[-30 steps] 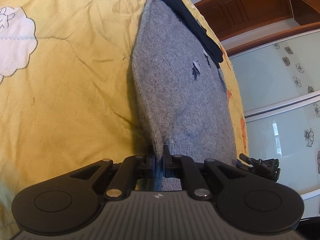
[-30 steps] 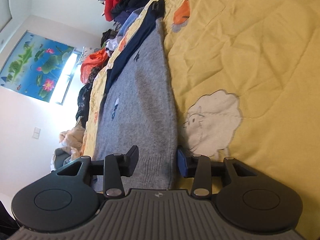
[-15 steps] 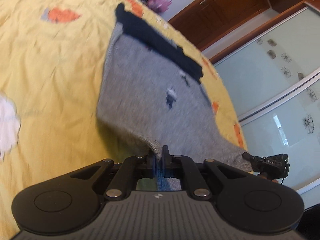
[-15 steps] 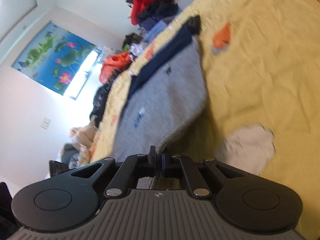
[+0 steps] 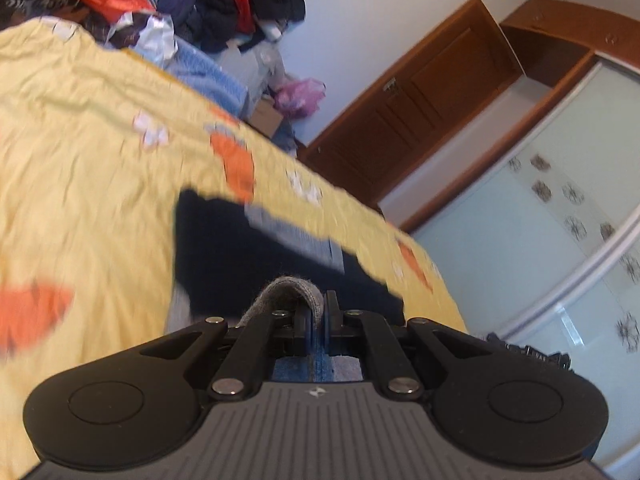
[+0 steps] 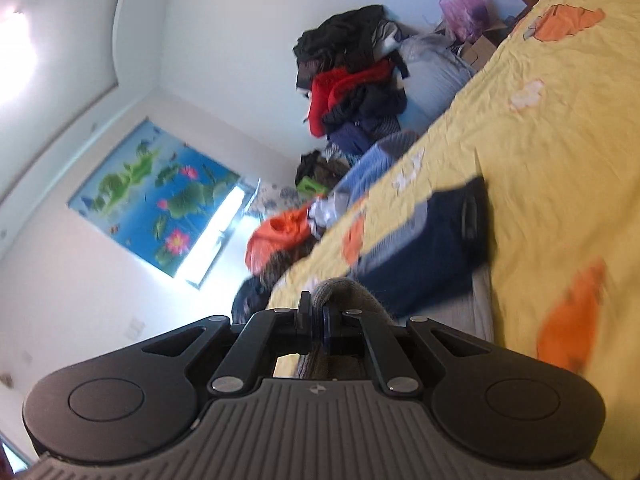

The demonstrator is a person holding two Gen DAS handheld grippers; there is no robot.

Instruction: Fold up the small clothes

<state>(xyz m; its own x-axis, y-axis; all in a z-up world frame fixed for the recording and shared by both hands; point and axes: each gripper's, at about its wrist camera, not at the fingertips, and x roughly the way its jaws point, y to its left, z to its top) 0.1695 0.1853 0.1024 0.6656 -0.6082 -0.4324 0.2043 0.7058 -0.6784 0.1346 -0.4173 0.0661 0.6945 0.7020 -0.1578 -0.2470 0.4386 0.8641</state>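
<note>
- A bedroom: a bed under a yellow quilt (image 5: 100,168) with orange and white patches, a heap of mixed clothes (image 6: 352,92) at its far end, a wooden door (image 5: 420,120) and glazed wardrobe panels (image 5: 540,240) to one side, a lotus picture (image 6: 156,196) on the wall.
- The left tool (image 5: 318,318) is clamped on a fold of grey knit hem (image 5: 288,292), which loops up over its fingertips.
- The right tool (image 6: 316,322) is likewise closed, pinching another fold of the same grey hem (image 6: 340,288).
- The garment, a small grey sweater (image 6: 478,312) with a dark navy band (image 5: 240,256) at its far end, lies on the quilt ahead of both tools; only the navy part and a sliver of grey body show, blurred.
- The relation that matters: the navy end lies straight ahead along each tool's pointing line, so the garment's long axis runs away from the tools.
- Both tools hold the near edge, one at each corner, and seem about equally near, so neither leads.
- Judged from this, the fold in hand is lengthwise, near hem toward the navy end; the two corners would need to travel level with each other to land square.
</note>
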